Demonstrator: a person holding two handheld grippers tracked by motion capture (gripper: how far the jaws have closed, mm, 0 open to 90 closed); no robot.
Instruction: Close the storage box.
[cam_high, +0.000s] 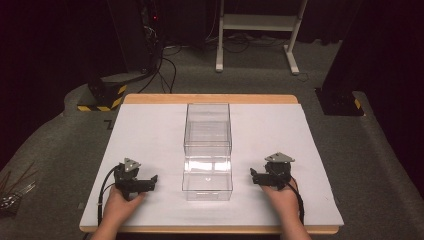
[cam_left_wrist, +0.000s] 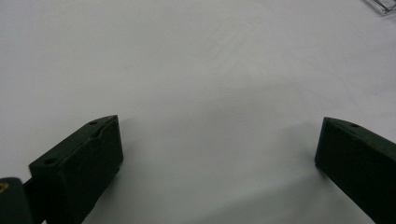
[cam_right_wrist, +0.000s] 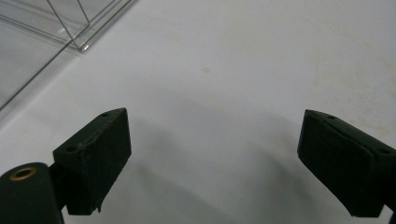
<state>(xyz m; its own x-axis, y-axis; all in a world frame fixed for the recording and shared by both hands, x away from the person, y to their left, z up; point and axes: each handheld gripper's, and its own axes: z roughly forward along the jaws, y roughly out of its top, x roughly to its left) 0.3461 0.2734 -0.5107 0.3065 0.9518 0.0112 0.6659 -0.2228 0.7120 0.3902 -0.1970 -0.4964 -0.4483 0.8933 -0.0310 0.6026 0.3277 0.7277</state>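
Note:
Two clear plastic boxes stand end to end in the middle of the white table top (cam_high: 150, 135): a far box (cam_high: 207, 125) and a near box (cam_high: 207, 179), both looking empty. My left gripper (cam_high: 150, 181) rests on the table left of the near box, jaws open and pointing toward it. My right gripper (cam_high: 256, 176) rests to the right of that box, also open. In the left gripper view the left gripper (cam_left_wrist: 217, 128) holds nothing, and a box corner (cam_left_wrist: 385, 5) shows at top right. In the right gripper view the right gripper (cam_right_wrist: 215, 119) is empty, with a clear box (cam_right_wrist: 56, 23) at upper left.
The table has a wooden rim (cam_high: 210, 98) at its far edge. Beyond it on the grey floor stand a white metal frame (cam_high: 257, 30), cables (cam_high: 165, 60) and a black-and-yellow base (cam_high: 102, 95). Thin rods (cam_high: 12, 192) lie on the floor at left.

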